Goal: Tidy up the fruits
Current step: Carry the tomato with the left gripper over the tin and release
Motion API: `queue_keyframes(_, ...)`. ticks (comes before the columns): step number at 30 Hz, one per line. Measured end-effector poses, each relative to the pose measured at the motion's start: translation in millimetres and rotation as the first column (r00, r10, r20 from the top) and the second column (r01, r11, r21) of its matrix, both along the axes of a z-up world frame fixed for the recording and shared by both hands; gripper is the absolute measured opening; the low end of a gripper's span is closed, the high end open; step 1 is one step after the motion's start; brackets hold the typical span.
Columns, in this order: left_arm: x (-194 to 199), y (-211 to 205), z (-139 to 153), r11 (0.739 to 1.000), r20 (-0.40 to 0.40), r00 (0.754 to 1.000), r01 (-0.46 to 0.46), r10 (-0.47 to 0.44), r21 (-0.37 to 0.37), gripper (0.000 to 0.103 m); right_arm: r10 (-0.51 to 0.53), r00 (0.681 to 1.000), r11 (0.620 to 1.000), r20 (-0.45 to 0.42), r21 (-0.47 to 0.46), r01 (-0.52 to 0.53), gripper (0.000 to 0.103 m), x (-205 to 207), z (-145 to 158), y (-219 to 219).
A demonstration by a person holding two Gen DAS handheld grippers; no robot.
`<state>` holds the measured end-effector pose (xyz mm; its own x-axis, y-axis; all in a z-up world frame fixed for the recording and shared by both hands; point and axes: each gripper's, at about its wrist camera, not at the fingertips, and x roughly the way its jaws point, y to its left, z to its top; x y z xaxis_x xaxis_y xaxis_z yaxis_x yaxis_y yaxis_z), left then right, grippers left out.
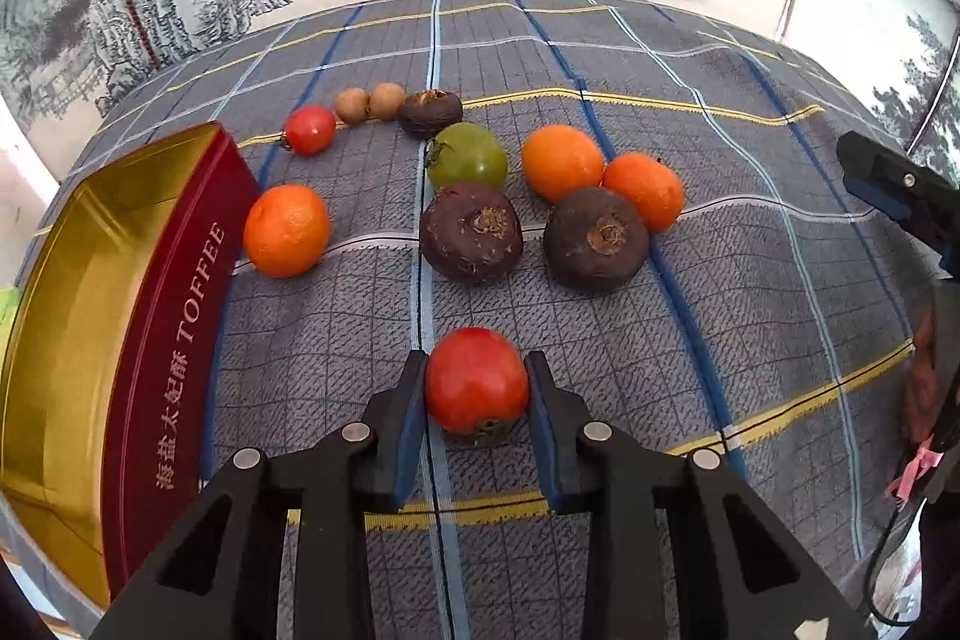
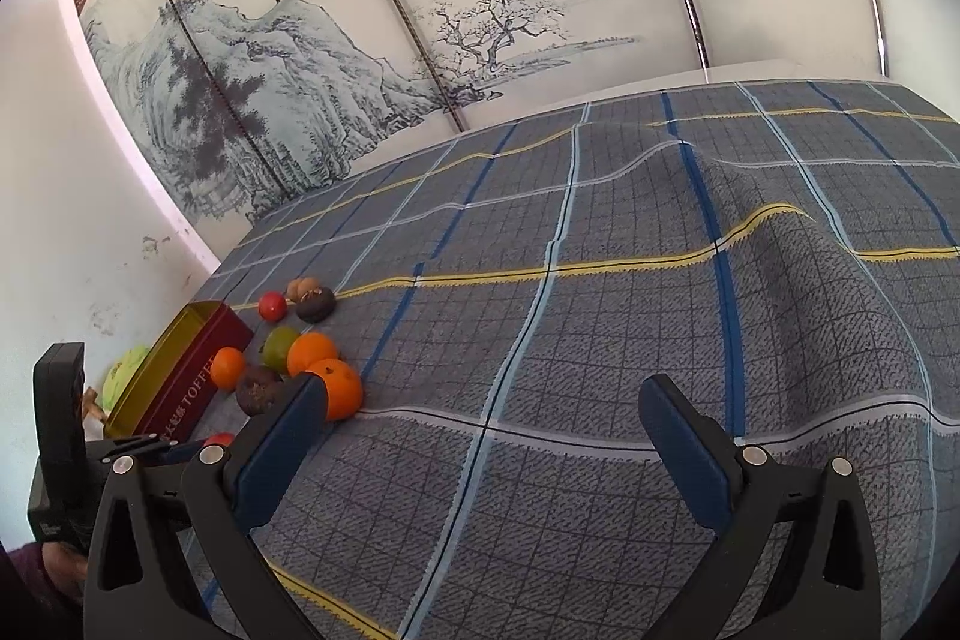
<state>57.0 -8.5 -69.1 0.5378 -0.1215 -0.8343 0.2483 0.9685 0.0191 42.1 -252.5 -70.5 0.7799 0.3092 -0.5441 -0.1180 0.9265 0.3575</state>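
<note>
Nearest my left gripper (image 1: pixel 477 388), the round red tomato (image 1: pixel 477 379) sat on the grey checked cloth (image 1: pixel 690 340) covering the table, its calyx turned toward me. The blue pads (image 1: pixel 413 415) were closed in on its flanks, touching on both sides, so I judged it held. It looked smooth, light and soft-skinned; I thought a firm squeeze would bruise it, and a grip across the widest middle the safest. To the left stood the open red and gold toffee tin (image 1: pixel 180 316), its inside showing bare gold. Beyond lay two dark purple round fruits (image 1: pixel 471 232), three oranges (image 1: pixel 287 231), a green tomato (image 1: pixel 468 154), a small red tomato (image 1: pixel 309 129), a smaller dark fruit and two tan longans (image 1: pixel 369 102). My right gripper (image 2: pixel 486 442) hung with jaws wide apart over bare cloth, holding nothing.
</note>
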Motion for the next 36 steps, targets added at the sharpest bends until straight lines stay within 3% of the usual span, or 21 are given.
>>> queue_keyframes(12, -16.9, 9.7, 43.3, 0.999, 0.115, 0.993, -0.033, 0.029, 0.038, 0.028, -0.019, 0.999, 1.0, -0.037, -0.003, 0.019, 0.103, 5.7, -2.9, -1.8)
queue_keyframes(19, -16.1, 27.9, 54.3, 0.997, 0.127, 0.991, -0.059, 0.053, 0.044, 0.028, -0.034, 0.998, 0.999, -0.055, -0.003, 0.034, 0.103, 8.6, -5.4, -1.8)
queue_keyframes(23, -13.1, 43.1, 63.1, 0.994, 0.15, 0.987, -0.073, 0.061, 0.079, 0.028, -0.044, 0.997, 0.999, -0.068, -0.003, 0.044, 0.103, 9.3, -6.5, -2.7)
queue_keyframes(28, -0.4, 71.2, 74.6, 0.979, 0.203, 0.977, -0.103, 0.067, 0.174, 0.028, -0.053, 0.995, 0.999, -0.087, 0.001, 0.054, 0.103, 12.0, -8.2, -4.6)
queue_keyframes(36, 48.3, 129.0, 74.8, 0.948, 0.209, 0.969, -0.186, 0.134, 0.257, 0.028, -0.068, 0.992, 0.998, -0.11, 0.003, 0.069, 0.103, 14.7, -9.6, -6.6)
